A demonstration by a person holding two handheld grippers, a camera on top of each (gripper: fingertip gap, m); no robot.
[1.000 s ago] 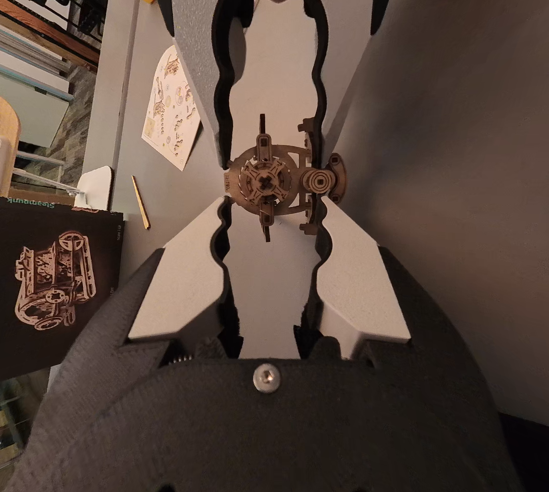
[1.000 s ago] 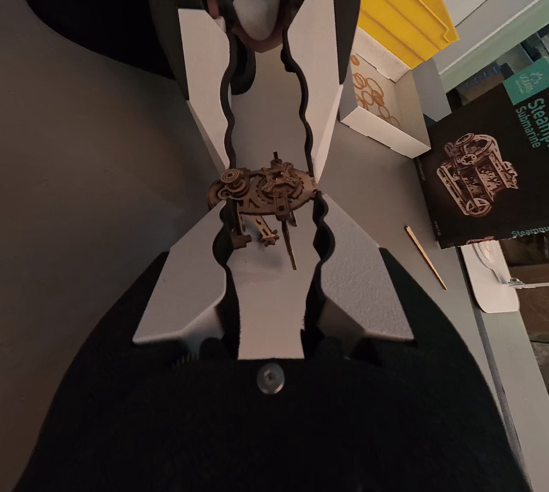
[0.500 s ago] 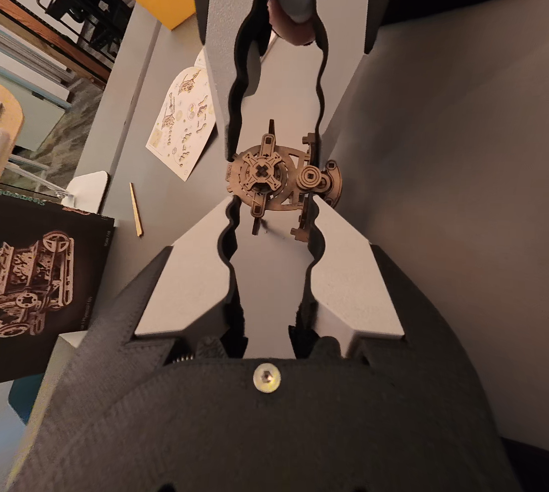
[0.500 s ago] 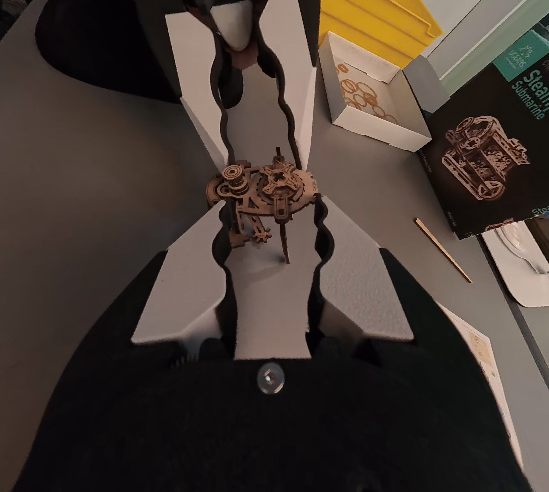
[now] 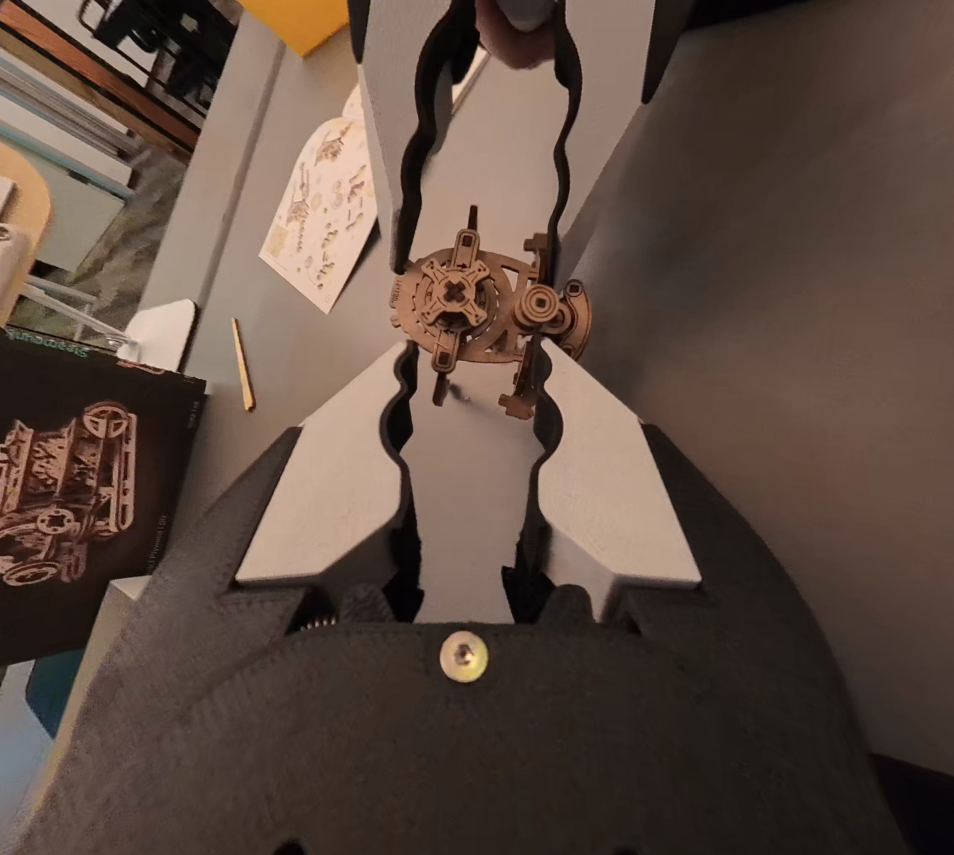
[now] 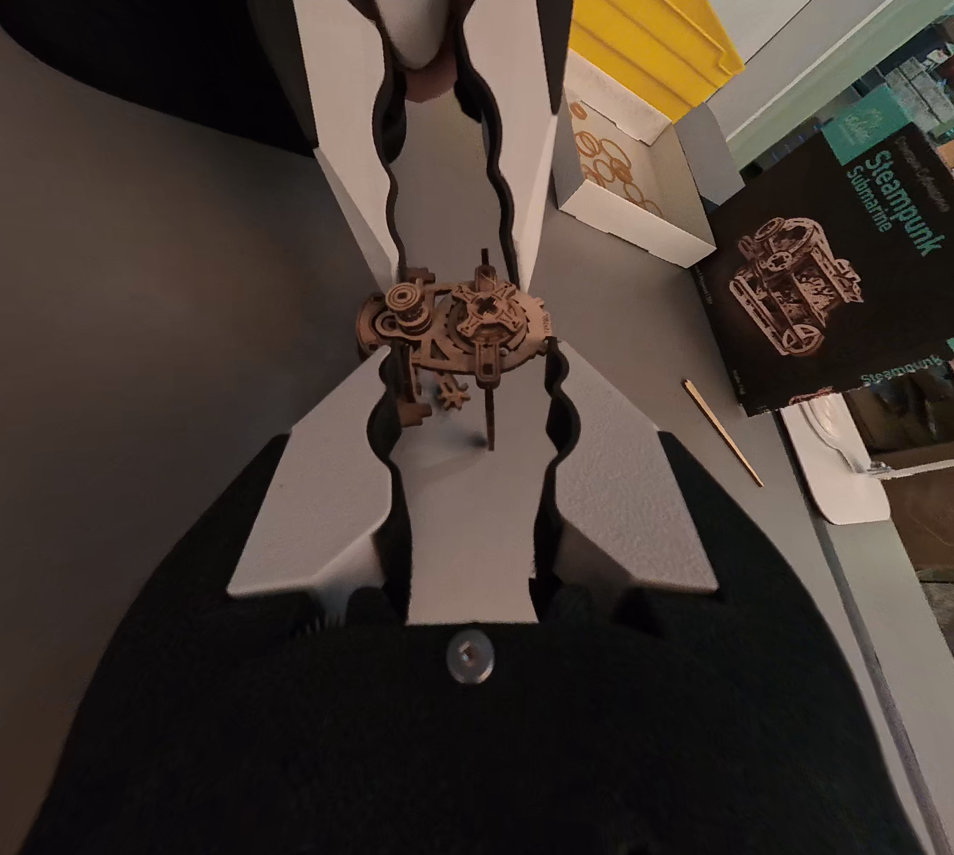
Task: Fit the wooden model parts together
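Observation:
A wooden gear assembly, a toothed disc with a cross-shaped hub, a small round wheel and thin legs, hangs just above the grey table. My left gripper is shut on its near edges. My right gripper reaches in from the far side and holds the opposite edges. In the right wrist view the assembly sits between my right gripper and the left gripper. A thin stick on it points down to the table.
A black kit box, a loose wooden stick and a white card lie at the table's edge. A white box holds wooden rings, with a yellow bin behind it. An instruction sheet lies beyond the assembly. Only a small space, under 4 cm, lies between the two pairs of fingers.
Both grippers kept hold of the assembly. It has tipped so its hub face points more upward, and both views have swung a little with it.

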